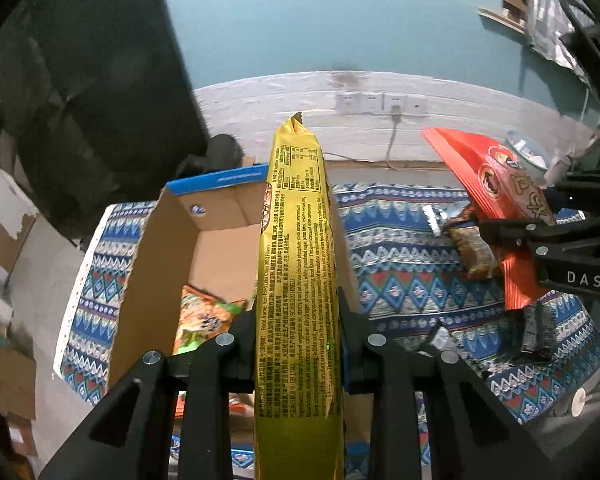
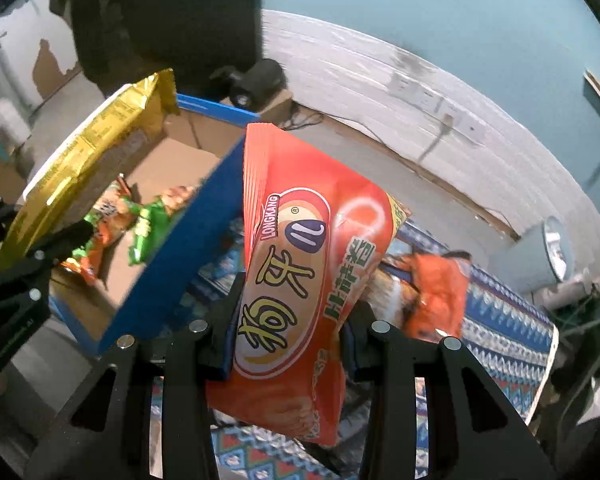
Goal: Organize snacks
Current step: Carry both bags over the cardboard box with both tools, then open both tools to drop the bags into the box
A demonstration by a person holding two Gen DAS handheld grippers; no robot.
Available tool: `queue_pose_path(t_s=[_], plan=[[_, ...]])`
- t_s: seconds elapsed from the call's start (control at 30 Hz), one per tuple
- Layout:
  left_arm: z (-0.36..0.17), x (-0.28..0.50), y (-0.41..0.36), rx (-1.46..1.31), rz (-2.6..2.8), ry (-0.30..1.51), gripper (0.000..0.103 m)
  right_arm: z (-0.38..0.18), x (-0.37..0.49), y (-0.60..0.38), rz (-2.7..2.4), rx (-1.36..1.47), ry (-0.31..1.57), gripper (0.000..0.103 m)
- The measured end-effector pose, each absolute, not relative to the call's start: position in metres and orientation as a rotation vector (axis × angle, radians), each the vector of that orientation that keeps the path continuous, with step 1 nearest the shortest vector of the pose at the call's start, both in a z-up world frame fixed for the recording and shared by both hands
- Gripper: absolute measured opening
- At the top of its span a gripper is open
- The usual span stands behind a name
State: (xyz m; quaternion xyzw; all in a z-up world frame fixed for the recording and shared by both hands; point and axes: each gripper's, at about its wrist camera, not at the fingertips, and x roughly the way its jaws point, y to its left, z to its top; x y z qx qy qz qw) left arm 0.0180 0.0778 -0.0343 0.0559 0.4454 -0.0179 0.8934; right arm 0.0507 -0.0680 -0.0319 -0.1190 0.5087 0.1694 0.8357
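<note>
The left hand-held gripper [image 1: 298,344] is clamped on a long gold snack packet [image 1: 296,272], which stands up between its pads with the printed back panel facing the camera. Just behind and to the left of that packet sits an open cardboard box [image 1: 216,248] with a blue outer face. On the box floor lies an orange-and-green snack bag [image 1: 202,320]; the right wrist view shows a green bag [image 2: 146,228] next to it.

The right hand-held gripper [image 2: 288,340] is clamped on an orange snack bag [image 2: 308,264] with a large oval label, gripped low on its body so that most of the bag rises above the pads. From the left wrist view this bag hangs above the cloth, to the right of the box and apart from it.

Under both lies a patterned cloth [image 1: 404,280] in blue, white and red. On it, near the right gripper, are more snacks: a brown packet [image 1: 474,254], a silver-ended wrapper [image 1: 434,220] and a dark packet [image 1: 538,330]. Another orange bag [image 2: 440,296] rests on the cloth beyond the held one. Behind stand a white brick wall [image 1: 260,108] and a teal wall above it.
</note>
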Motion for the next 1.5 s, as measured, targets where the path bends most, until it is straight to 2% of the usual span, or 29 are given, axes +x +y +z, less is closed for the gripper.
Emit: queue_pose_path(t_s=[0.53, 0.97, 1.2, 1.27, 1.3, 1.33, 1.4, 1.5], plan=[[-0.055, 0.025, 0.154, 0.025, 0.083, 0.982, 0.028, -0.035, 0.066, 0.036, 0.505, -0.309, 1.085, 0.038], [-0.072, 0.035, 0.192, -0.036, 0.150, 1.028, 0.028, -0.056, 0.084, 0.079, 0.563, -0.295, 1.142, 0.038], [-0.079, 0.040, 0.196, -0.054, 0.173, 1.064, 0.029, -0.060, 0.090, 0.087, 0.585, -0.264, 1.158, 0.047], [-0.080, 0.040, 0.196, -0.054, 0.181, 1.072, 0.030, -0.058, 0.090, 0.086, 0.578, -0.262, 1.150, 0.054], [-0.080, 0.040, 0.195, -0.054, 0.184, 1.076, 0.037, -0.057, 0.090, 0.085, 0.575, -0.260, 1.147, 0.056], [-0.081, 0.041, 0.195, -0.056, 0.184, 1.081, 0.048, -0.056, 0.089, 0.083, 0.575, -0.255, 1.145, 0.056], [-0.080, 0.040, 0.195, -0.077, 0.177, 1.081, 0.056, -0.052, 0.089, 0.078, 0.576, -0.248, 1.138, 0.058], [-0.079, 0.040, 0.192, -0.094, 0.160, 1.087, 0.056, -0.047, 0.088, 0.068, 0.565, -0.237, 1.127, 0.064]])
